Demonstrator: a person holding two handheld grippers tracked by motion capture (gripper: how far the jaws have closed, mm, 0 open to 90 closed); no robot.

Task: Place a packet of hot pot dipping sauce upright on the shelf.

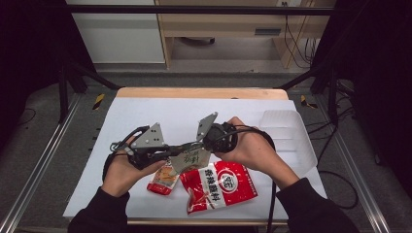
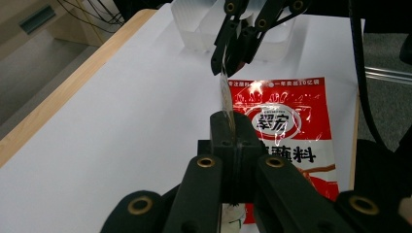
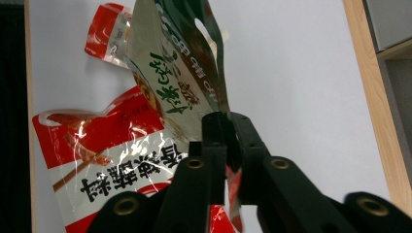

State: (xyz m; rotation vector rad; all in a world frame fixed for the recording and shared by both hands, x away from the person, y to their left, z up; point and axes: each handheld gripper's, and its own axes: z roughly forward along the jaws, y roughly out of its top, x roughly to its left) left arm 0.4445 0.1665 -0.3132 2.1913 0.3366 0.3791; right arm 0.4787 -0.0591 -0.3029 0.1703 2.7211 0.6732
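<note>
far table [image 1: 160,114] bare; packets [image 1: 218,187] crowd near edge

Glossy crinkled plastic film on the big red packet [image 1: 219,185] and the small red sachet [image 1: 163,180] at its 9 o'clock; matt white sheet [image 1: 145,116] over a wooden table [image 1: 201,92]; translucent plastic tray [image 1: 291,136]

Colours and patterns on the table

Large packet [image 1: 219,187]: red, white circular logo, black characters on a white band. Small sachet [image 1: 163,180]: red-orange with pale panel. Held sachet [image 3: 177,77]: beige-silver with green script. Table cover [image 1: 145,116]: plain white; table edge [image 1: 201,92] light wood. Tray [image 1: 291,138]: translucent white. Sleeves [image 1: 102,213]: black.
</note>
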